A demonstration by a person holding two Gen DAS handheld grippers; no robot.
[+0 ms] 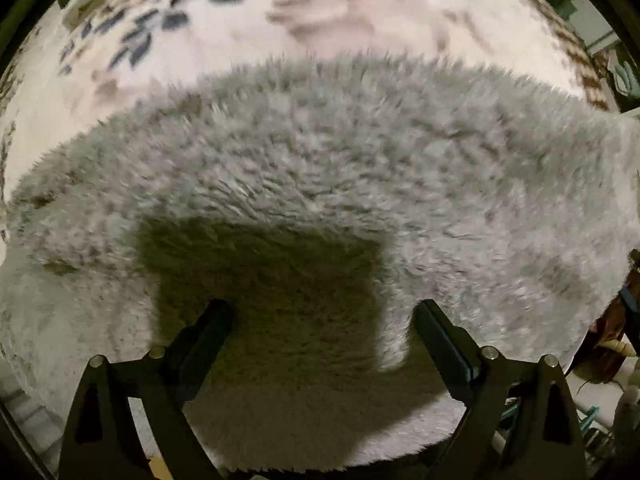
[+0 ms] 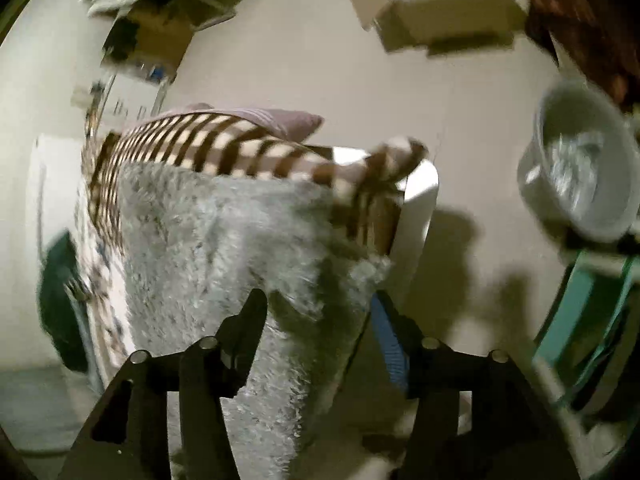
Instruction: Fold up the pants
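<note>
Patterned bedding (image 1: 248,32) lies under the grey fluffy pants (image 1: 320,168), spread flat. Both the left tongs (image 1: 324,320) and right tongs (image 2: 316,312) stand apart, clamping nothing. Soft, light and limp, the pants look best pinched at a hem edge or corner.

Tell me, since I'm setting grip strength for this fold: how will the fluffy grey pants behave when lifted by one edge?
The fluffy grey pants will probably sag: they already drape limply over the table's edge. The long pile looks thick, so the left gripper, open just above them, likely needs a deep bite. They seem bulky but light, and unlikely to slip.
</note>
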